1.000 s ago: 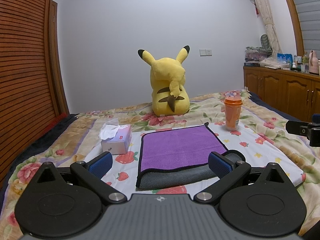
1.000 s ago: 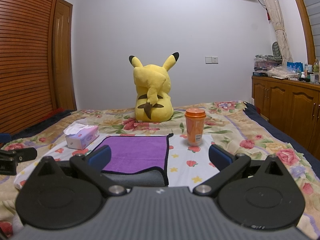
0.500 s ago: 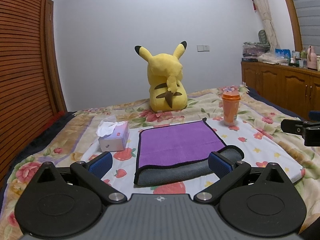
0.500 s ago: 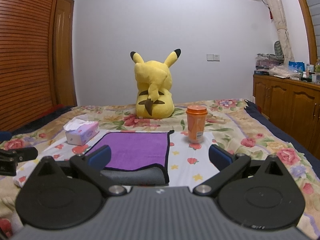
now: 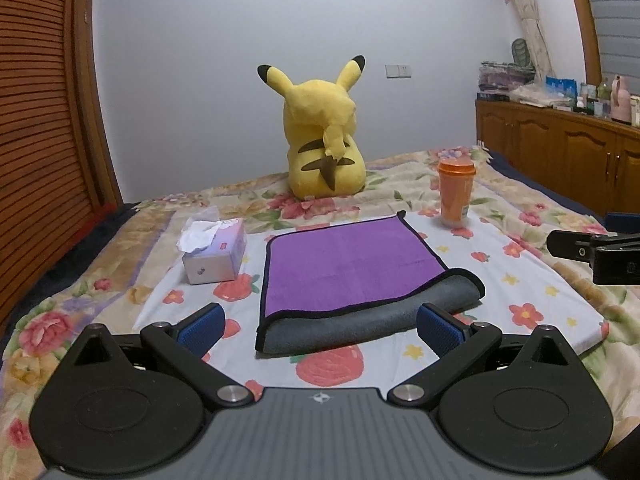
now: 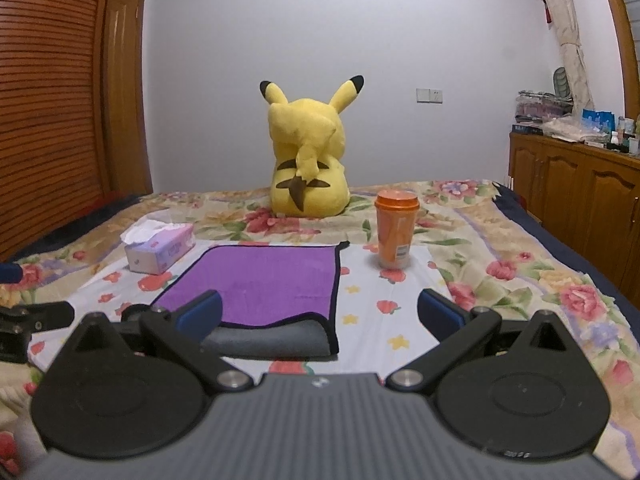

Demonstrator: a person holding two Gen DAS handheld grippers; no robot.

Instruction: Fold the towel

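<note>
A purple towel [image 5: 344,264] with a grey underside and black trim lies folded on a white fruit-print sheet [image 5: 520,280] on the bed. Its grey fold faces me. It also shows in the right wrist view [image 6: 272,284]. My left gripper [image 5: 320,326] is open and empty, just short of the towel's near grey edge. My right gripper [image 6: 320,310] is open and empty, near the towel's right front corner. The right gripper's side shows at the right edge of the left wrist view [image 5: 592,248].
A tissue box [image 5: 214,252] stands left of the towel. An orange cup [image 5: 455,192] stands to its back right. A yellow Pikachu plush [image 5: 324,136] sits behind. A wooden cabinet [image 5: 568,152] runs along the right wall, a slatted wooden wardrobe [image 5: 36,140] along the left.
Both grippers have tilted and shifted slightly, so the towel sits a little lower and nearer in both views. The towel has not moved. Both grippers stay open.
</note>
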